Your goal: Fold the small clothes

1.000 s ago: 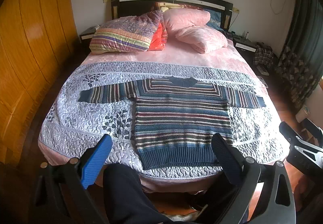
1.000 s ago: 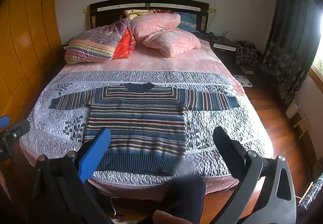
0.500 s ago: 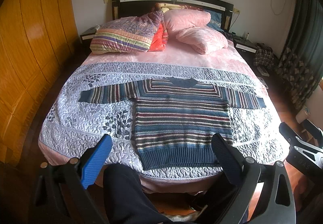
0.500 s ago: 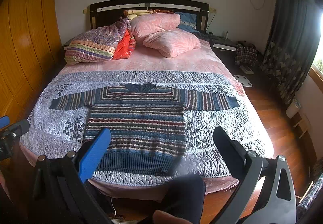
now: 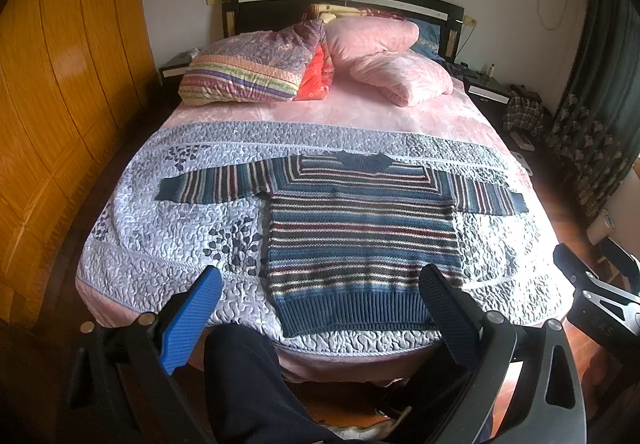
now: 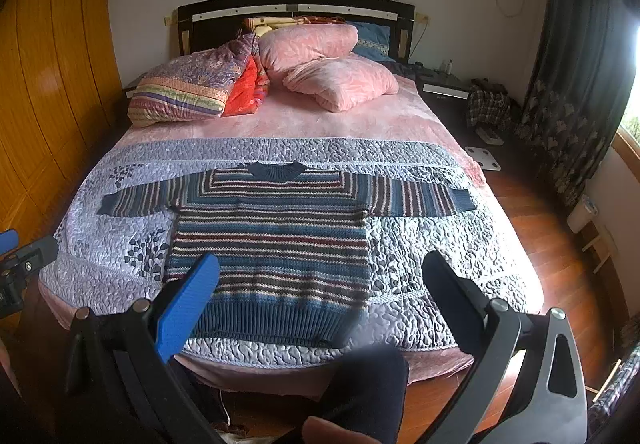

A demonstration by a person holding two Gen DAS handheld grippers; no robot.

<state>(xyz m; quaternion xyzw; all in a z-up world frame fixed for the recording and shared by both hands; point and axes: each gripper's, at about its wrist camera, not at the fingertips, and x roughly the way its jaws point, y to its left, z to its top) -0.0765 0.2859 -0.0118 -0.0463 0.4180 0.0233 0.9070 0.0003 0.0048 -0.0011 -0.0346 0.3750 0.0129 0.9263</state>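
Note:
A striped knitted sweater (image 5: 360, 236) (image 6: 276, 244) in blue, maroon and cream lies flat on the quilted bedspread, both sleeves spread sideways, hem toward me. My left gripper (image 5: 320, 284) hangs open in front of the foot of the bed, its fingers framing the hem without touching it. My right gripper (image 6: 320, 268) is open too, held short of the bed, with nothing between its fingers. Each gripper shows at the edge of the other's view.
The bed (image 5: 120, 260) carries several pillows (image 5: 384, 55) at the headboard. An orange wardrobe (image 5: 52, 91) runs along the left. Nightstand, clothes pile (image 6: 488, 107) and a scale (image 6: 484, 159) stand on the wooden floor right. A person's dark-clad leg (image 5: 248, 380) is below.

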